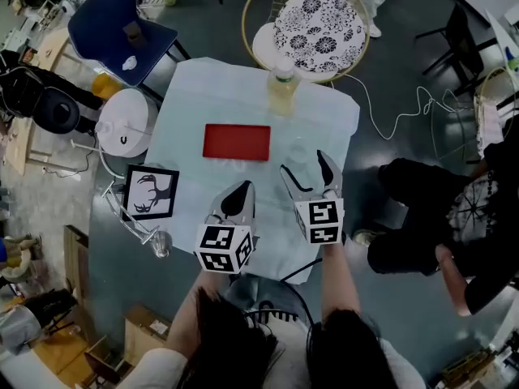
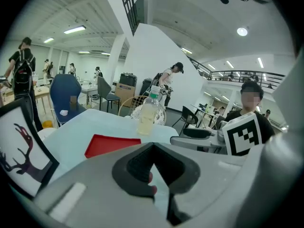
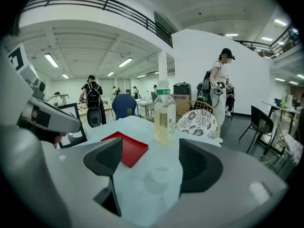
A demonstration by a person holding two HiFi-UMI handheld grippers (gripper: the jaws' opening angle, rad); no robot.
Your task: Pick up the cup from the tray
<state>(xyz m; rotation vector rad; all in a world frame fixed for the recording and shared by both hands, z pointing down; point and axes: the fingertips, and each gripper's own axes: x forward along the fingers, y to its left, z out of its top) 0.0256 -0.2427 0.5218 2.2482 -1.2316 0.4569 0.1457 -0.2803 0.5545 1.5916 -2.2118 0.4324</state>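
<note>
A small clear cup (image 1: 298,153) stands upright on the pale blue cloth just right of the flat red tray (image 1: 237,143), not on it. My right gripper (image 1: 310,177) hangs open right behind the cup, fingers spread. In the right gripper view the cup (image 3: 159,175) sits low between the two pads of that gripper (image 3: 149,156) with neither pad touching it, and the tray (image 3: 127,148) lies to the left. My left gripper (image 1: 238,194) is shut and holds nothing, near the table's front edge. In the left gripper view its dark pads (image 2: 137,167) meet, with the tray (image 2: 111,144) beyond.
A bottle of yellowish liquid (image 1: 282,87) stands at the table's far edge behind the cup. A framed deer picture (image 1: 150,193) leans at the table's front left corner, with a glass (image 1: 160,243) below it. A wicker chair with a floral cushion (image 1: 315,24) stands beyond the table, and a person (image 1: 442,217) sits at the right.
</note>
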